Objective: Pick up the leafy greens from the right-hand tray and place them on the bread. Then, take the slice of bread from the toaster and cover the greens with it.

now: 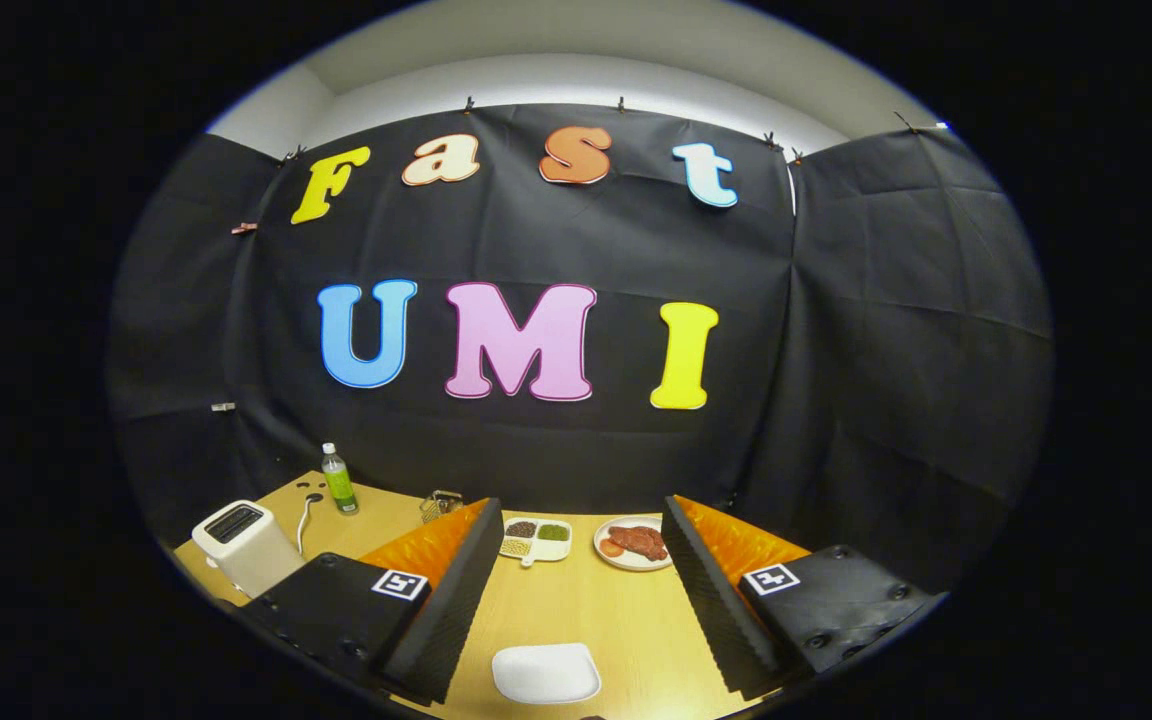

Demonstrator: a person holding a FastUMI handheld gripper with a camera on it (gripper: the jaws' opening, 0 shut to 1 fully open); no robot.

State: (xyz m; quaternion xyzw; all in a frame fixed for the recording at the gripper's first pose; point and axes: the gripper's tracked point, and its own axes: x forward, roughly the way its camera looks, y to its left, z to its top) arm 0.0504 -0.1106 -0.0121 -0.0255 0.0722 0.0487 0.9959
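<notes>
As your fingers [576,610] stand spread wide over the counter [586,610], they hold nothing and touch nothing. Between them, close to you, lies a white rounded slab [546,672]. I cannot tell whether it is the bread or a plate, but nothing green lies on it.

Beyond the fingers is a small divided tray [533,552] with a green patch [554,533] in its right compartment. It is too small to say surely that these are the leafy greens. Just right of it stands a round plate [604,553] with meat.

The toaster [241,545] stands well apart, beyond the left finger; whether a slice sits in its slot is not visible.

I judge that the greens step is in hand. The next move asks you to go forward past the white slab and lower over the green compartment. Then narrow the fingers well, because the compartment is small and its neighbours are close.
</notes>
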